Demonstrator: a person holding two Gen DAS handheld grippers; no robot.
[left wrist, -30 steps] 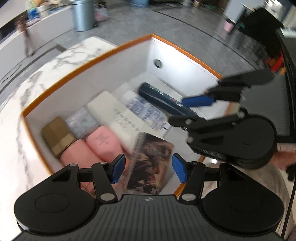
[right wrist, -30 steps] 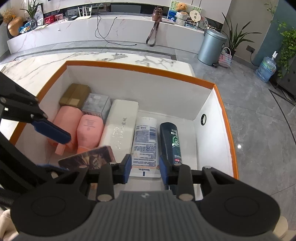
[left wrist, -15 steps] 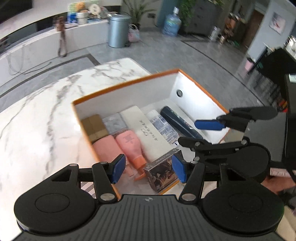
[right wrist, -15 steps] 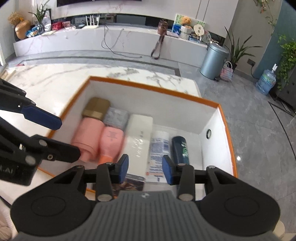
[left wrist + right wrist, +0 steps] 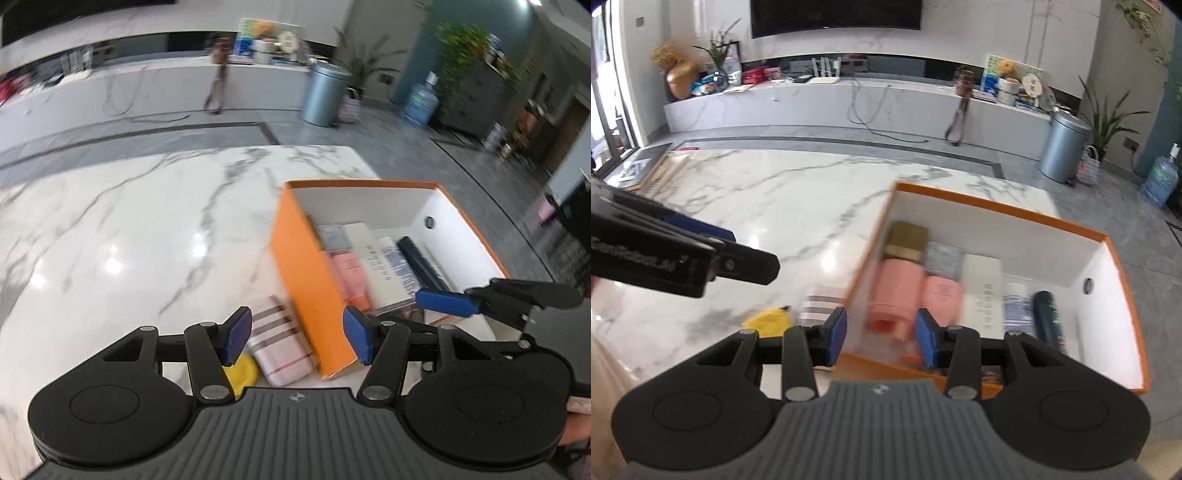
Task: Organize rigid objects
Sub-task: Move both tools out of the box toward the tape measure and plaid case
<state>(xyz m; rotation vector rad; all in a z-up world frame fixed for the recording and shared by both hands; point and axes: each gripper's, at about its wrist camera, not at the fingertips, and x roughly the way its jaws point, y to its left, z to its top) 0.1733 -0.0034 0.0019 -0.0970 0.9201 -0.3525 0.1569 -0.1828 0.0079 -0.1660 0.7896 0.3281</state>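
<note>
Both grippers empty above the marble table [image 5: 746,206]
Left gripper [image 5: 297,341] and right gripper [image 5: 881,341] have fingers apart, gripping nothing; the filled orange box [image 5: 997,206] sits right.

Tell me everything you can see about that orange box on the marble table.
The orange box is an open, lidless rectangular carton, orange outside and along its rim, white inside, probably stiff cardboard. One end wall has a small round hole. It sits flat on the marble table, near its far corner. Inside, bottles, tubes and small boxes lie side by side in a row. A striped pouch lies just outside its near corner; whether they touch is unclear. Neither gripper touches it.
</note>
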